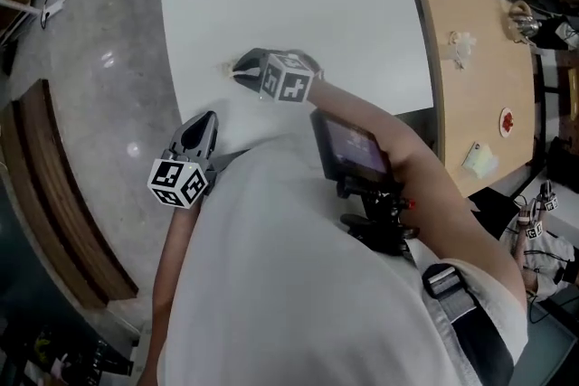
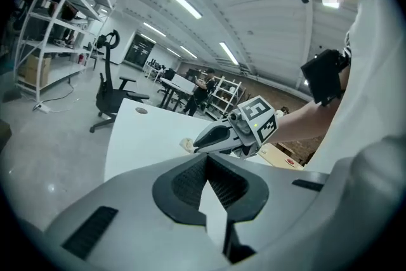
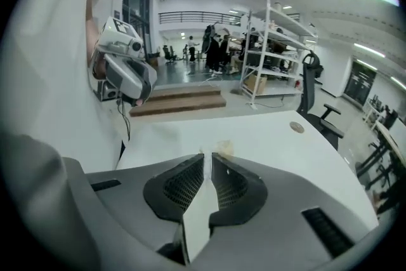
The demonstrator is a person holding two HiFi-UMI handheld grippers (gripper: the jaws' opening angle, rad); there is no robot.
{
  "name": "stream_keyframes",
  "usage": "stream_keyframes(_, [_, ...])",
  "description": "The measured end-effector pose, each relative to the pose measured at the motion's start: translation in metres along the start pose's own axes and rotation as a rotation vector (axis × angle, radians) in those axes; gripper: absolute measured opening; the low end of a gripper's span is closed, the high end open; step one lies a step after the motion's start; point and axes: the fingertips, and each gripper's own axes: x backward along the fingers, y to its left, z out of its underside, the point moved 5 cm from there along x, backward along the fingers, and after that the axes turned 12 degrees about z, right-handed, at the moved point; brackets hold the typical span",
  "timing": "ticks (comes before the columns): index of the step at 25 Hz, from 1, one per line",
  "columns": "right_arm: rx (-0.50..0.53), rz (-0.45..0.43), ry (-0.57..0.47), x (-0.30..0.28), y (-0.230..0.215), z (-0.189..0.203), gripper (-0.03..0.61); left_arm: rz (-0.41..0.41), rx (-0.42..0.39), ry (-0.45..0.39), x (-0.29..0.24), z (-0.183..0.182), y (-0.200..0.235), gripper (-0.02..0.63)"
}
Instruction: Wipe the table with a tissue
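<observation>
- Left gripper (image 1: 207, 117) — held low at the person's left side, close to the body; fingers together, nothing between them.
- Right gripper (image 1: 237, 68) — right forearm (image 1: 398, 154) reaches forward, gripper tilted downward; fingers narrowed to a thin slit, pinching a small tissue (image 1: 226, 68) wad at their tips.

Head view looks steeply down on the white table (image 1: 298, 14); both gripper views skim it from close.

No words or numbers can be read; left cube (image 1: 178, 183) and right cube (image 1: 288, 77) bear only coded squares.
</observation>
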Motion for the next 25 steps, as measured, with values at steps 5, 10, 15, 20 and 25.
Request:
stream_keyframes(5, [-0.188, 0.137, -0.021, 0.045, -0.011, 0.016, 0.044, 0.09, -0.059, 0.026, -0.015, -0.017, -0.005, 0.006])
stream_keyframes(10, [-0.301, 0.252, -0.032, 0.072, -0.021, 0.038, 0.044, 0.143, -0.084, 0.046, -0.026, -0.014, -0.001, 0.006])
stream_keyframes(15, [-0.419, 0.35, -0.078, 0.092, -0.033, 0.05, 0.044, 0.177, -0.098, 0.072, -0.037, -0.012, 0.007, 0.006])
stream_keyframes(20, [-0.567, 0.442, -0.14, 0.128, -0.013, 0.078, 0.044, 0.211, -0.108, 0.103, -0.042, 0.007, -0.012, 0.006])
stream_keyframes(25, [-0.689, 0.51, -0.208, 0.154, 0.006, 0.094, 0.043, 0.225, -0.123, 0.122, -0.039, 0.014, -0.022, 0.006])
